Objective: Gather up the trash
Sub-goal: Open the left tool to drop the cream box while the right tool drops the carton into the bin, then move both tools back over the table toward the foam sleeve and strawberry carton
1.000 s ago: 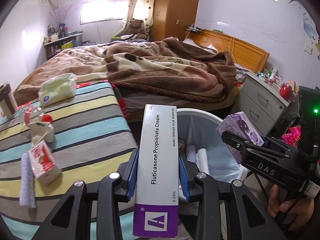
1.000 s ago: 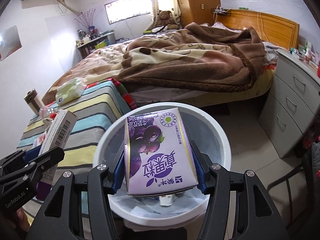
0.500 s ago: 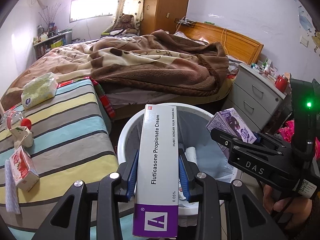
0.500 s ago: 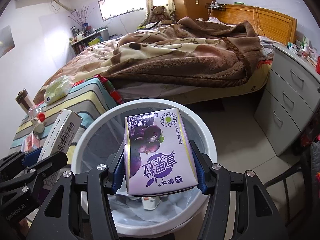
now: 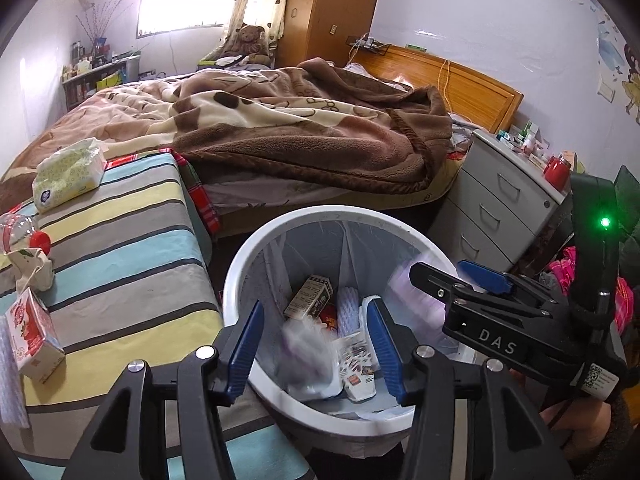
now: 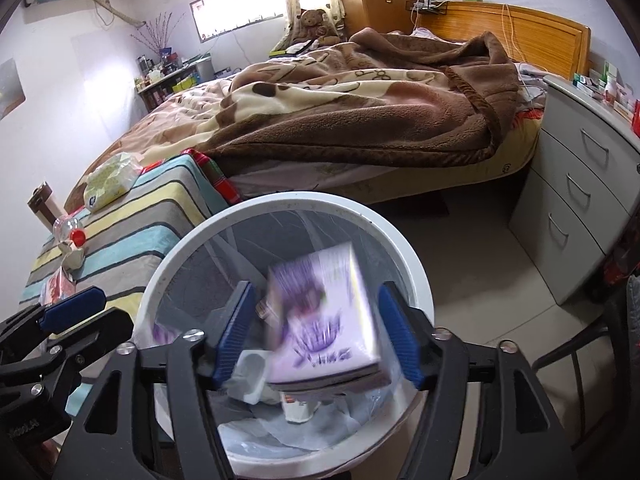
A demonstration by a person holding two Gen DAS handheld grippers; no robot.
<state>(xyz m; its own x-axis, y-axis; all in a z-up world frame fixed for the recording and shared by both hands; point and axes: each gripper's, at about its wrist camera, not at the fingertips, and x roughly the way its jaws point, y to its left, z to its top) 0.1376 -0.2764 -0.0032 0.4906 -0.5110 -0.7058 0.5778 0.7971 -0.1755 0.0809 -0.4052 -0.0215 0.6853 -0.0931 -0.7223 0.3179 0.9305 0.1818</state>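
Currently, both grippers hang over the bin, angled downward.
Left gripper (image 5: 316,344): jaws apart, just been opening; nothing pressed between the blue pads (image 5: 245,342). Seen from the right wrist view it sits at the near left (image 6: 72,312), beside the bin rim.
Right gripper (image 6: 316,336): jaws apart, just been opening; the carton lies between the pads with a gap on each side, so no grip. In the left wrist view it enters from the right (image 5: 448,280), fingers reaching over the rim.
Hand (image 5: 576,420): partly visible at the near right, below the right gripper body; pose otherwise hidden.
Carton (image 6: 324,320): purple and white, motion-blurred, over the bin mouth between the right gripper's pads, touching neither.
Cream box (image 5: 306,348): a blurred white-and-purple shape between the left gripper's fingers, inside the bin outline; details cannot be read.
Bin (image 5: 248,256): white, round, lined with a clear bag, on the floor between the striped table and the drawers. Inside: a small dark box (image 5: 310,296), wrappers, pale items.
Table (image 5: 120,248): left of the bin, striped cloth. On it: a red carton (image 5: 32,336) near, a bottle (image 5: 24,234) with red cap, a tissue pack (image 5: 68,174) at the far edge.
Bed (image 5: 304,132): far side, brown blanket rumpled.
Drawers (image 5: 504,208): right of the bin, grey.
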